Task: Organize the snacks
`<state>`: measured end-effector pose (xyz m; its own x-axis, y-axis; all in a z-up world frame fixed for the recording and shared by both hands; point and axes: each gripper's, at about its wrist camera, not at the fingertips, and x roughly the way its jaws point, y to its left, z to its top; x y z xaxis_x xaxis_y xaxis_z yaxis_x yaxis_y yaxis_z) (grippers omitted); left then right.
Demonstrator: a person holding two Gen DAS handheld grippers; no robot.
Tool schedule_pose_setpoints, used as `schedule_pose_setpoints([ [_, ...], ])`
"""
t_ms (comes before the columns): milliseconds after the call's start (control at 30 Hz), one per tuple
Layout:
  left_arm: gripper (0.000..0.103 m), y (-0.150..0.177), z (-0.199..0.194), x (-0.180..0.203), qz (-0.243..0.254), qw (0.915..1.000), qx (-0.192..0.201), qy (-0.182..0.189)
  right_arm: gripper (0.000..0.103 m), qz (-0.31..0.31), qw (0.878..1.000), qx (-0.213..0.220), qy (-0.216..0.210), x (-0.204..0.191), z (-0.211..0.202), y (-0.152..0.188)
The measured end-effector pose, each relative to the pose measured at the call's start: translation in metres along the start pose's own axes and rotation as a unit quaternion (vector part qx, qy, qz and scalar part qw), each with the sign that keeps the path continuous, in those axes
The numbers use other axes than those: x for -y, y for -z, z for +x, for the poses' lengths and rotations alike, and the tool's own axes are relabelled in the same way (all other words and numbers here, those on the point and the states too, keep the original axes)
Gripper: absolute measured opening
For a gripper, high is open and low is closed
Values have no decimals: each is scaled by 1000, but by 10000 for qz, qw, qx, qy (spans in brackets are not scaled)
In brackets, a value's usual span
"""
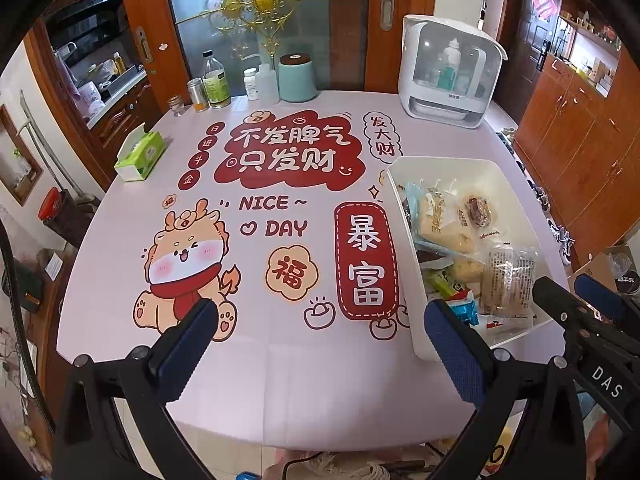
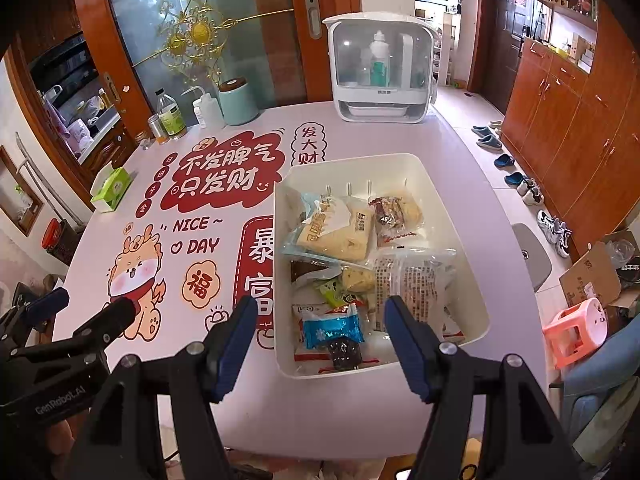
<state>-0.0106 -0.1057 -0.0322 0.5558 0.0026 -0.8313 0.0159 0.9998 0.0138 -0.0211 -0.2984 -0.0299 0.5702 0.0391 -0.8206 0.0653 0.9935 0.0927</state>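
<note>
A white plastic bin (image 2: 440, 184) sits on the right half of the table and holds several wrapped snacks: a pale yellow cake pack (image 2: 340, 232), a blue wrapper (image 2: 332, 330), a dark snack (image 2: 344, 354) and a clear printed bag (image 2: 412, 284). The bin also shows in the left wrist view (image 1: 404, 248). My right gripper (image 2: 320, 344) is open and empty, above the bin's near end. My left gripper (image 1: 320, 344) is open and empty, over the table just left of the bin. Each gripper shows in the other's view, the right one (image 1: 576, 300) and the left one (image 2: 92, 308).
The pink tablecloth (image 1: 280, 380) has cartoon print. At the far edge stand a white cabinet appliance (image 1: 448, 72), a teal canister (image 1: 296, 78), bottles (image 1: 216, 80) and jars. A green tissue box (image 1: 140, 156) lies at the left. A pink stool (image 2: 576, 332) and shoes (image 2: 528, 192) are on the floor to the right.
</note>
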Motion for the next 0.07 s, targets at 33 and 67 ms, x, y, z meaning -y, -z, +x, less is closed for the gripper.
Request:
schedule_pose_setpoints([
  [33, 102, -2, 1, 0, 8, 10000, -9, 6, 66, 3, 10000, 4, -2, 0, 0, 0],
  [67, 102, -1, 0, -1, 10, 10000, -11, 5, 66, 4, 10000, 3, -4, 0, 0, -1],
])
